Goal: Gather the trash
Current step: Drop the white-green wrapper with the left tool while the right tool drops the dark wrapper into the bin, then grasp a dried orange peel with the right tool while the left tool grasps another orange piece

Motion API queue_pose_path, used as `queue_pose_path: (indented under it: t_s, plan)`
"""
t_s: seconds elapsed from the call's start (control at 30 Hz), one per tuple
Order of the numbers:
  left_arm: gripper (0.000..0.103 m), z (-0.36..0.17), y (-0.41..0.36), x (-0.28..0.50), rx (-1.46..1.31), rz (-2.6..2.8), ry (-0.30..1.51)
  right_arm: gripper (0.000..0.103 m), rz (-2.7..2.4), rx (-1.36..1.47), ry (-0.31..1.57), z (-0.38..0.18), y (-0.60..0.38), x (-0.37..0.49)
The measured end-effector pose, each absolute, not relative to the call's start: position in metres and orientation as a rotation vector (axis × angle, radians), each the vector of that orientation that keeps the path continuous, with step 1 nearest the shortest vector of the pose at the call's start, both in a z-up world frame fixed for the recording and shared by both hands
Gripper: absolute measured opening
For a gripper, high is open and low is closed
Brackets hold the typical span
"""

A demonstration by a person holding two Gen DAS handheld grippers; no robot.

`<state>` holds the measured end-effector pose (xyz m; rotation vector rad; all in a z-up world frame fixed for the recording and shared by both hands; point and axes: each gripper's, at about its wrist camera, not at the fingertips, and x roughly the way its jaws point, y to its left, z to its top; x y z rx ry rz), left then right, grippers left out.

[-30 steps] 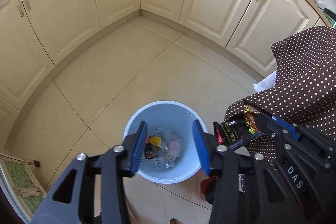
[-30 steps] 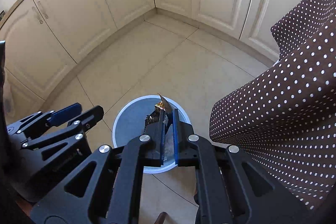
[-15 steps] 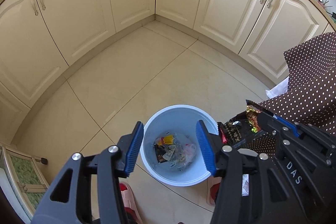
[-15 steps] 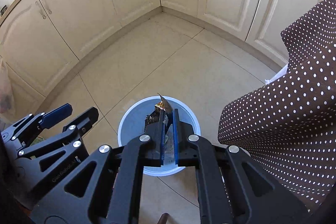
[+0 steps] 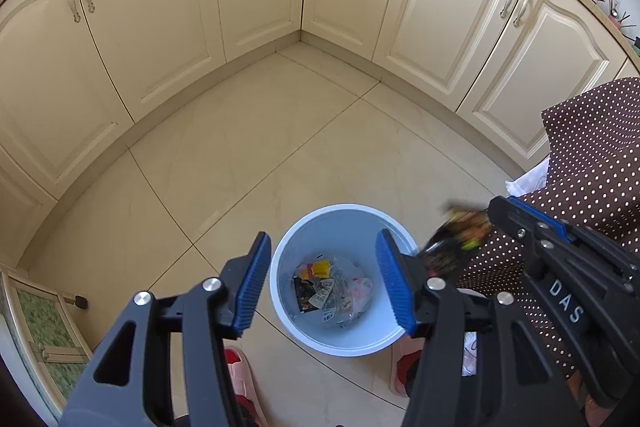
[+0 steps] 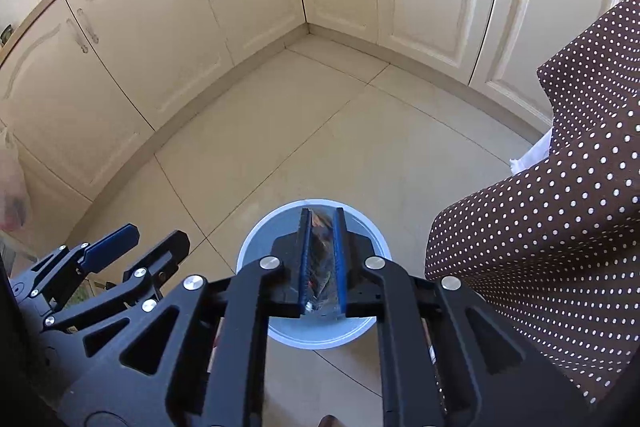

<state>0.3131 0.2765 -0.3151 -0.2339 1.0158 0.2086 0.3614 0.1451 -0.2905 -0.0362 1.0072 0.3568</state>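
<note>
One dark crinkled snack wrapper (image 6: 320, 259) hangs lengthwise between the right tool's (image 6: 320, 259) blue pads, which have just been parting, directly above the round pale-blue plastic bin (image 6: 256, 251), while the left tool (image 5: 320, 283) stands half open and empty over that bin.

- "DAS" in pale capitals runs along the black side of the right gripper (image 5: 524, 223) (seen from the left wrist view, letters tilted).
- The wrappers (image 5: 328, 287) in the bin (image 5: 340, 215) carry print, too small to read.
- Nothing else legible anywhere around.
</note>
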Motion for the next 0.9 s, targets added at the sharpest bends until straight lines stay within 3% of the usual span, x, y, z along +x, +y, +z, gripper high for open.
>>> queue_pose_path:
  t_s: [0.1, 0.33, 0.73, 0.83, 0.9]
  plan:
    - [0.056, -0.310, 0.275, 0.310, -0.225, 0.213, 1.006, 0.022, 0.351, -0.031, 0.995, -0.283, 0.143, 0.357]
    - [0.056, -0.276, 0.264, 0.294, -0.225, 0.194, 0.950, 0.022, 0.352, -0.045, 0.915, -0.235, 0.119, 0.333]
    - [0.060, -0.136, 0.135, 0.254, -0.096, -0.007, 0.728, 0.022, 0.237, 0.009, 0.662, -0.107, -0.007, 0.252]
    - [0.063, -0.111, 0.093, 0.248, -0.065, -0.090, 0.698, 0.032, 0.176, 0.037, 0.595, -0.078, -0.055, 0.230]
    - [0.063, -0.096, 0.059, 0.248, -0.029, -0.160, 0.689, 0.045, 0.115, 0.056, 0.556, -0.064, -0.088, 0.215]
